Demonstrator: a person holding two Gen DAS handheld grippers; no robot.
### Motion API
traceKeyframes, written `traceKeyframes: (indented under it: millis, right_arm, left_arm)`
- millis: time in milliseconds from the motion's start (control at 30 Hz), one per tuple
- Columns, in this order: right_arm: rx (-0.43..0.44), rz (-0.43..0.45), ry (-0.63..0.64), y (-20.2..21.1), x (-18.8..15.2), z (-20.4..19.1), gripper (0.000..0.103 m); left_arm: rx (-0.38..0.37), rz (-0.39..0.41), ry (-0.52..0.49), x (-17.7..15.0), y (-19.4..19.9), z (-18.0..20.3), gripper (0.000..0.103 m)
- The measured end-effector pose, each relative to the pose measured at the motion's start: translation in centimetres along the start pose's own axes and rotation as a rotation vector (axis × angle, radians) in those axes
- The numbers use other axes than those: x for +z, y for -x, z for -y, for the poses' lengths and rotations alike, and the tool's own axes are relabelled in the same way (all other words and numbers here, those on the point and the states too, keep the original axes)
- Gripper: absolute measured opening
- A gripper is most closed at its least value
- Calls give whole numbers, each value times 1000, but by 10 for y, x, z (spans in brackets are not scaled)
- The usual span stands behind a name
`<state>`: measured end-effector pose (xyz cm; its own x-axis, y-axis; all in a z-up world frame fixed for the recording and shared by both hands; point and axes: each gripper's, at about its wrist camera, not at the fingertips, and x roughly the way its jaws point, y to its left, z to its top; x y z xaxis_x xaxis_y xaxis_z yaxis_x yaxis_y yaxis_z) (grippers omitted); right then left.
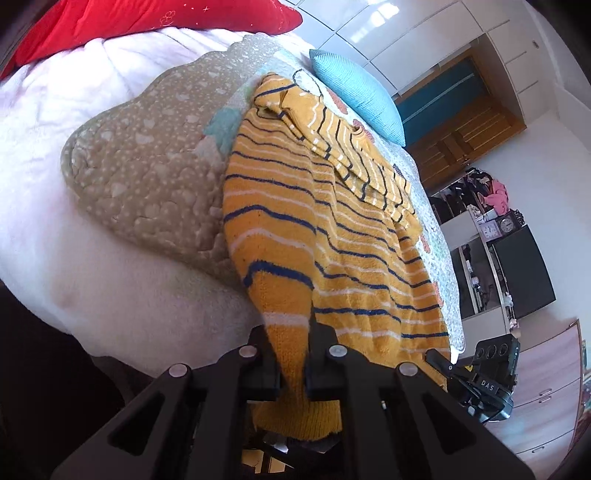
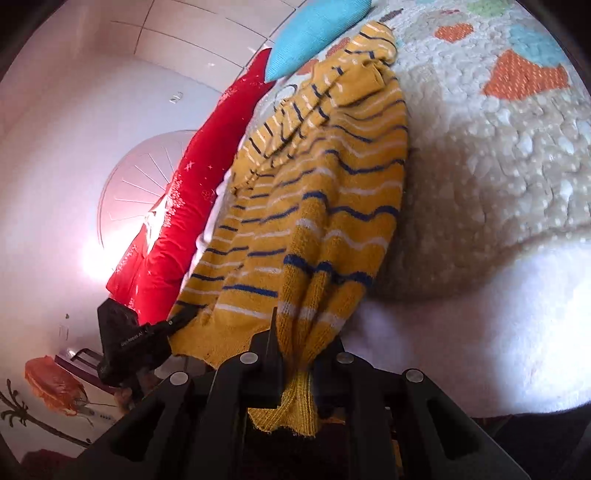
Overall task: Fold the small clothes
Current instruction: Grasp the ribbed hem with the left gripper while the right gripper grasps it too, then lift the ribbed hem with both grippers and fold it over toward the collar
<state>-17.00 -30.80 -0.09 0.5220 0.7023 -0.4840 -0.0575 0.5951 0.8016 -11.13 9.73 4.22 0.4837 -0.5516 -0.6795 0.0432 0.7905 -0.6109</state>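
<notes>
Bed surface: quilted bedspread (image 1: 147,173) in beige with white dots, giving way to a patchwork of orange and teal shapes (image 2: 524,77); a pale fleecy blanket (image 1: 55,206) is lying beside it.
Pillows: blue cushion (image 1: 358,92) is sitting at the far end of the bed, near the sweater's neck; red quilt (image 1: 147,18) is running along the bed's far side.
Room: white wardrobe doors, a wooden cabinet and a dark screen (image 1: 524,269) are showing beyond the bed in the left wrist view.
Sweater: mustard knit sweater (image 1: 332,221) with navy and white stripes is lying lengthways on the bedspread, one sleeve folded across the chest, hem end reaching toward you.
Left gripper (image 1: 291,365): you are pinching a bunched hem corner; the jaws are closed down to the thickness of the knit, and fabric is spilling out behind them.
Right gripper (image 2: 295,365): you are clamping the other hem corner the same way, jaws closed on a gathered ribbed edge that is hanging down below them.
Relation: each gripper is showing in the other's view, both at the hem and apart, with the hem spanning between them.
</notes>
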Motion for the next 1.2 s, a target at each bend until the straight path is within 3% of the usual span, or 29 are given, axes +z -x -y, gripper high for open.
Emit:
traceKeyframes:
  millis: [133,267,367,600,733,767,800,867,900,933,1033,1100,1200]
  right_arm:
    - [64,50,59,10,44,-28,12]
    - [70,119,103,10,109,-51,12]
    - [64,155,71,-7,166,-53,12]
    - [-84,142,-77,-80,266,-14,14]
    - [-84,91,-164,-108,299,17,15]
    - [-68,84,-194,-113,306,24,19]
    - [-52,86,-222,-116,311,31,30]
    - [-13,93,-276,-123,323,45,48]
    - [0,100,-303,-126,328,52,55]
    - [6,113,-333,-129,332,59,58]
    - [17,167,-414,-131,339,80,62]
    - [29,192,-457,-130,342,91,63]
    - [4,205,-469,-125,346,98,63]
  left_arm:
    - [-19,54,-29,31,5,16,8]
    - [-12,94,-61,91,-6,42,8]
    - [33,124,-96,145,-31,65,8]
    - [176,83,-127,233,-117,81,9]
    - [141,21,-23,263,-152,60,9]
    - [123,14,3,270,-159,55,9]
    - [105,9,29,276,-164,50,10]
    - [53,3,91,285,-172,38,17]
    - [16,-5,128,288,-177,32,27]
    - [-8,-8,159,291,-180,27,38]
    - [-53,10,220,297,-185,14,53]
    - [-50,29,236,300,-185,8,59]
    - [-27,32,225,304,-182,2,59]
